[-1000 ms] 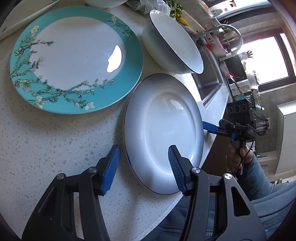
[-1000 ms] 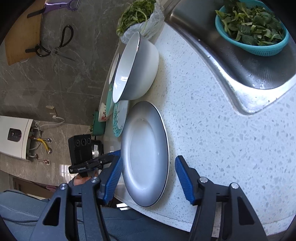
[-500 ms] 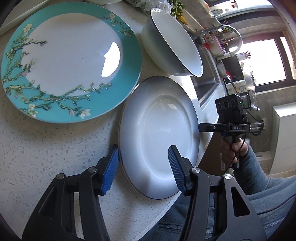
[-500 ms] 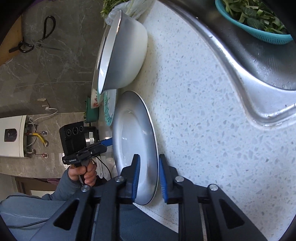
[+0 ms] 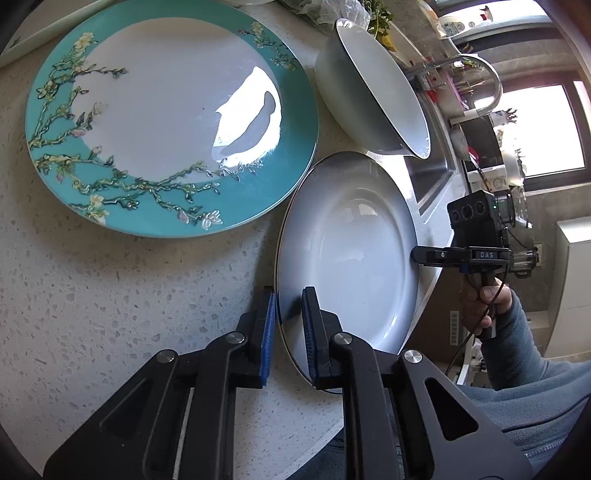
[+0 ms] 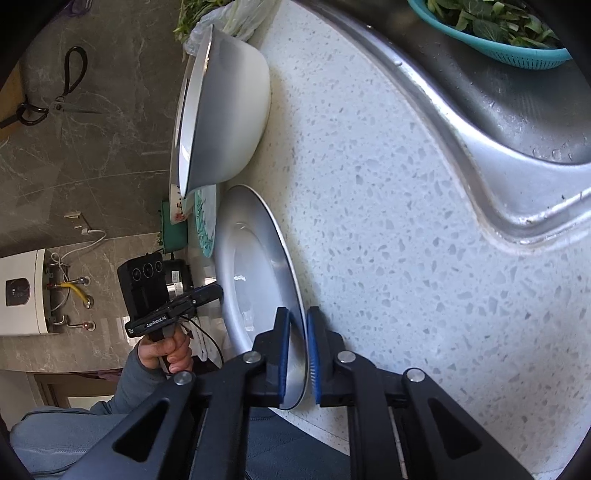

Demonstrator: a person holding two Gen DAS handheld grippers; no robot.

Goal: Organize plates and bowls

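Left gripper (image 5: 288,325) is closing its blue-padded jaws over the near-left rim of the round grey-white gradient ceramic plate (image 5: 351,251), one pad above the rim and one below, nearly touching it. Right gripper (image 6: 298,354) is pinching the opposite rim of the same plate, its blue pads pressing both faces, jaws almost fully closed. The plate is lying at the front edge of the speckled white stone countertop (image 5: 110,295), its near rim overhanging that edge slightly. Just beside it toward the back-left is sitting the large round teal plate with blossom-branch pattern (image 5: 162,110), rims nearly touching. A deep white ceramic bowl with thin dark rim (image 5: 380,88) is sitting behind the grey plate, near the steel sink (image 6: 498,140). A teal colander of leafy greens (image 6: 498,26) is sitting in the sink.
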